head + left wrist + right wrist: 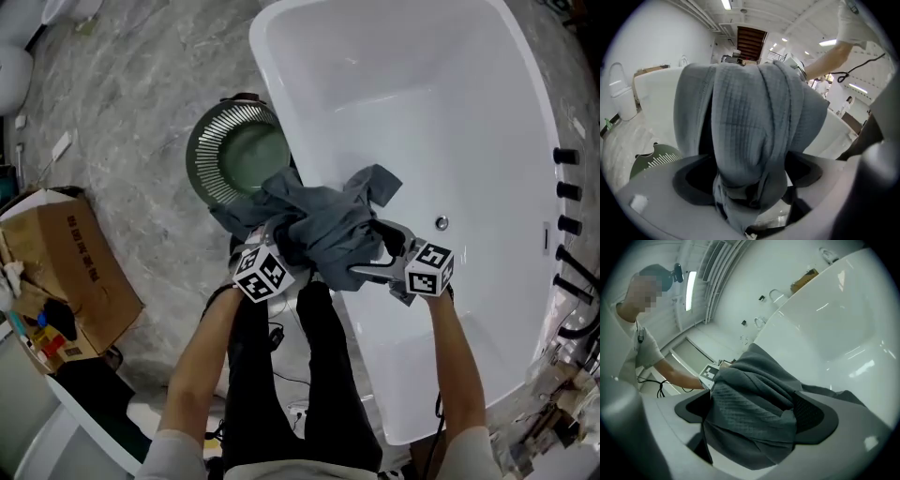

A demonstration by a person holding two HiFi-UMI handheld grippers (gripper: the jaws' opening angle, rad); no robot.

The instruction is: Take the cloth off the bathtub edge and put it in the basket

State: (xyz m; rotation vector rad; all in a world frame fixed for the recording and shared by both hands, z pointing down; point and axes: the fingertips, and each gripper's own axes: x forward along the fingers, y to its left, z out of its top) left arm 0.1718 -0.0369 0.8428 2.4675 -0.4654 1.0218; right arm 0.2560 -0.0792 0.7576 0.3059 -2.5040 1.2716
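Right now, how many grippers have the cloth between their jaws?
2. The left gripper, near the basket, and the right gripper, over the bathtub; each has its jaws apart with the cloth draped between them.

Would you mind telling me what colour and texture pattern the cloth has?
Blue-grey cloth with a fine waffle grid, clearest in the left gripper view.

I get bright, even light from white ceiling strip lamps [691,289] above the fingers [816,414]; glare streaks the glossy white bathtub [836,333] beyond them. Both gripper views bulge, corners black.
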